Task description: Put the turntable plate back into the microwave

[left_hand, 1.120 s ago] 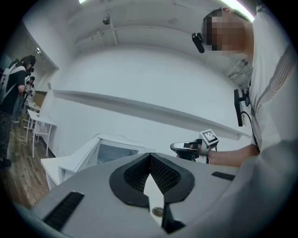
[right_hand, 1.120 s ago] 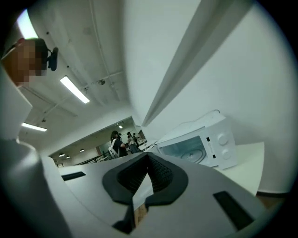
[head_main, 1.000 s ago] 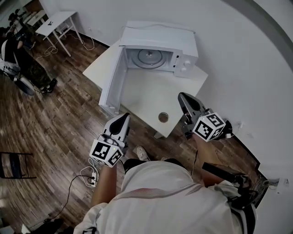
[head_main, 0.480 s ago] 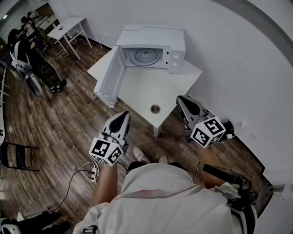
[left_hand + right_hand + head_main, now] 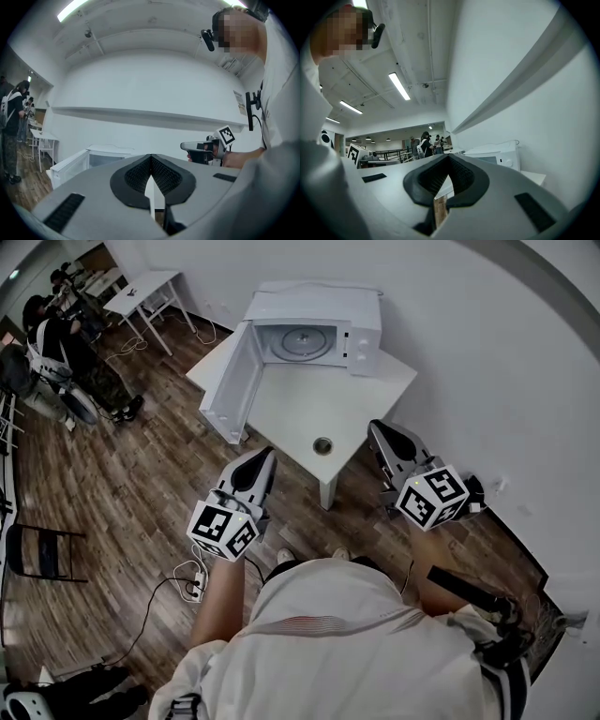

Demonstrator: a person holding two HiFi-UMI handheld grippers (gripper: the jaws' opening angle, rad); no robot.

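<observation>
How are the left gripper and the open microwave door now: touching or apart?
Apart. The head view shows the left gripper held short of the microwave door, with a strip of wooden floor visible between them.

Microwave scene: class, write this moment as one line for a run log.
microwave: on table, door open | turntable plate: inside microwave | left gripper: shut, empty | right gripper: shut, empty
</observation>
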